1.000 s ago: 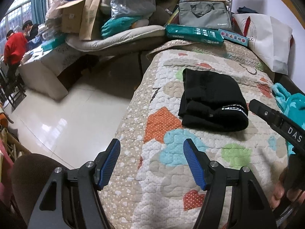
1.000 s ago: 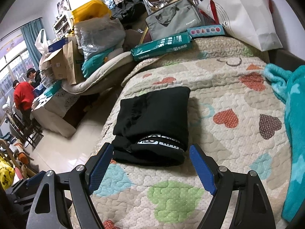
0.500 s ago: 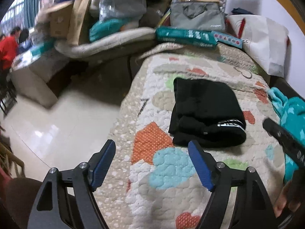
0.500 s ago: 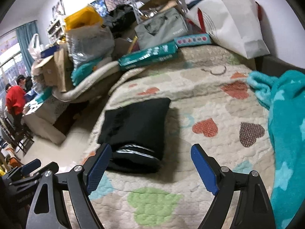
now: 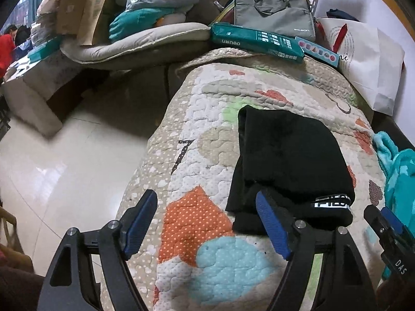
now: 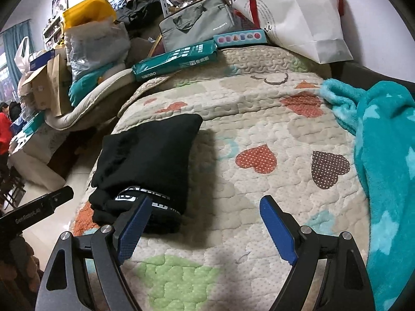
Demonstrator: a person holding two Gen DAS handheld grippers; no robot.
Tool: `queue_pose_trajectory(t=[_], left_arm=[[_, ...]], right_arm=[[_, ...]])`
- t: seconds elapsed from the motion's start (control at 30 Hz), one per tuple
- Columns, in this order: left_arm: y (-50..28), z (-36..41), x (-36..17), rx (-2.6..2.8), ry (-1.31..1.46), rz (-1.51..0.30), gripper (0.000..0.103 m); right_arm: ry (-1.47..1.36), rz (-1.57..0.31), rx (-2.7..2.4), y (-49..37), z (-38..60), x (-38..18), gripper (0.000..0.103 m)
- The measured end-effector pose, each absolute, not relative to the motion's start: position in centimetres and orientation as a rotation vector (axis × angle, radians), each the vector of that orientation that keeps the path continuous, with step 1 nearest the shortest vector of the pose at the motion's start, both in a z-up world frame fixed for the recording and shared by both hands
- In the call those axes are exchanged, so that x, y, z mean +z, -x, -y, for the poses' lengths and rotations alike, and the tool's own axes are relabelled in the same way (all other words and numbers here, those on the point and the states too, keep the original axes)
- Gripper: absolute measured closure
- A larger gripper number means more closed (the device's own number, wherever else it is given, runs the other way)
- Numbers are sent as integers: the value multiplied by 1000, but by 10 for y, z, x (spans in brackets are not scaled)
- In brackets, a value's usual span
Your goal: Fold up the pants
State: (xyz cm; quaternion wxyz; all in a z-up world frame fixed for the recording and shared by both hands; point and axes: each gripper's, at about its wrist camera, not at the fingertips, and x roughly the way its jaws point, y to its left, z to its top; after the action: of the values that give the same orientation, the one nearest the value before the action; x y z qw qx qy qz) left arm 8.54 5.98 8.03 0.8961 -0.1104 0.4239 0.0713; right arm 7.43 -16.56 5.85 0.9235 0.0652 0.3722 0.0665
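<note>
The black pants [image 5: 288,160] lie folded into a compact rectangle on the quilted bed cover [image 5: 207,155], white-lettered waistband toward me. They also show in the right wrist view [image 6: 145,160]. My left gripper [image 5: 207,223] is open and empty, just short of the pants' near left corner. My right gripper [image 6: 205,223] is open and empty, above the quilt [image 6: 259,129] beside the pants' near right corner. Each gripper's tip shows in the other's view.
A teal fleece blanket [image 6: 384,155] lies along the bed's right side. Teal boxes [image 6: 176,59], a grey bag [image 6: 197,26] and a white paper bag [image 6: 298,13] crowd the far end. The bed's left edge drops to a tiled floor [image 5: 64,168].
Both grippers have shifted a little around the folded pants, staying open. The pants have not moved.
</note>
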Motion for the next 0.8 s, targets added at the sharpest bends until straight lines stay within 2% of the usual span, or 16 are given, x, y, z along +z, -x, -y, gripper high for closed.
queue_pose_trajectory(t=[0.33,0.8], left_arm=[[-85,-65,66,106,260,-921,25],[-76,-60,84,101,223,-816,25]], right_arm=[[-70,-778,147,-72,144,55,14],[-23,-797,168,-62,124,55,14]])
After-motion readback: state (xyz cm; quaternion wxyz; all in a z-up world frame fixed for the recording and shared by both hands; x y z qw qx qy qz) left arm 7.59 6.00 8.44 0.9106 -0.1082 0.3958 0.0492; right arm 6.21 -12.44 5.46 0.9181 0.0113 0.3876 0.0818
